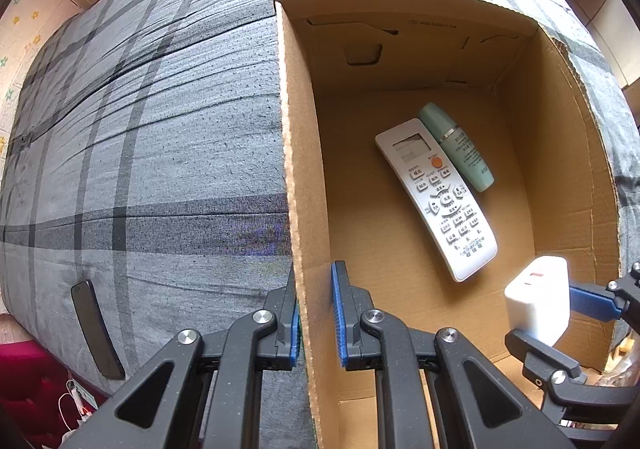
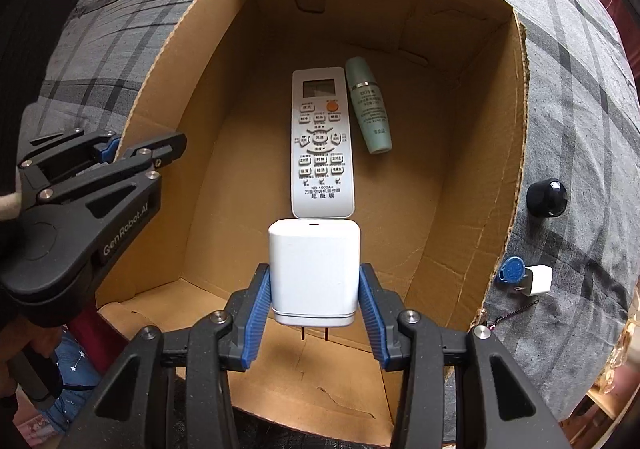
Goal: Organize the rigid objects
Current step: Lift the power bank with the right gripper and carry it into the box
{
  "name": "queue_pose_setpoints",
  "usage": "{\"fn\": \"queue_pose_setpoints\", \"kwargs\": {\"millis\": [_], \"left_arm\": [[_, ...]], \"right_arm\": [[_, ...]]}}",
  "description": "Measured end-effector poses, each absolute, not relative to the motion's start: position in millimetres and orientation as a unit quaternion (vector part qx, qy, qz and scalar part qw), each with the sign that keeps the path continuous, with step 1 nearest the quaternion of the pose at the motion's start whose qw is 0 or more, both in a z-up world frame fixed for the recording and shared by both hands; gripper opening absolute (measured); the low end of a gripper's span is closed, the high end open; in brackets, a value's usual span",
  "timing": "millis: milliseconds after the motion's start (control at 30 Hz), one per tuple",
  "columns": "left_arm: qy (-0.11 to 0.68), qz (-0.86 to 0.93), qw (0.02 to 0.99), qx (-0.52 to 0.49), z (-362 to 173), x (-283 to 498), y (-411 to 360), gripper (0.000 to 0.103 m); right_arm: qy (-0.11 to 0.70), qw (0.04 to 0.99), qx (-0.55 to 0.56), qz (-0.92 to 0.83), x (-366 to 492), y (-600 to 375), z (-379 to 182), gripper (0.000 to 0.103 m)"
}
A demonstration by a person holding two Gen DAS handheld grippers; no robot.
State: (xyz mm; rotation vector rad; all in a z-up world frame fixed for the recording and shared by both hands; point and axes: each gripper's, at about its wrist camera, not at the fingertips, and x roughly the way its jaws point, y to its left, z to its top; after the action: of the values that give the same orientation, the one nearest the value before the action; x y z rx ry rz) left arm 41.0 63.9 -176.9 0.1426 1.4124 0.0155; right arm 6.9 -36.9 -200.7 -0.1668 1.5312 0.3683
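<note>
Right wrist view: we look straight down into the cardboard box (image 2: 496, 177), which sits on a grey plaid bed cover (image 2: 580, 97).
Right gripper (image 2: 315, 307): our jaws stand partly closed and press on both sides of the white charger (image 2: 314, 269); its two prongs point back toward the camera.
Charger's place: we hold it above the box floor, near the box's near edge, not yet resting on the cardboard.
What lies ahead: the white remote (image 2: 322, 145) lies directly beyond the charger, its near end just past the charger's top face; the green bottle (image 2: 369, 111) lies touching or just beside the remote on its right.
Long axes: remote and bottle both run lengthwise from near edge to far wall.
Free floor: we judge the bare cardboard on the near side of the remote fits a straight lowering.
Left gripper (image 1: 316, 313): fully closed on the box's left wall, one finger outside, one inside; it seems to steady the box.
Nearer hand: the right, already over the box.
Still outside: a small white plug (image 2: 538, 279), a blue tag (image 2: 512, 269) and a black knob (image 2: 546, 197) by the box's right wall.
</note>
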Motion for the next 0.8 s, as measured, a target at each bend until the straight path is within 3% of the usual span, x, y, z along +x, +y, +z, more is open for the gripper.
{"fn": "queue_pose_setpoints", "kwargs": {"millis": [800], "left_arm": [[0.648, 0.009, 0.759, 0.061, -177, 38, 66, 0.014]], "right_arm": [[0.728, 0.663, -0.091, 0.149, -8, -26, -276, 0.046]]}}
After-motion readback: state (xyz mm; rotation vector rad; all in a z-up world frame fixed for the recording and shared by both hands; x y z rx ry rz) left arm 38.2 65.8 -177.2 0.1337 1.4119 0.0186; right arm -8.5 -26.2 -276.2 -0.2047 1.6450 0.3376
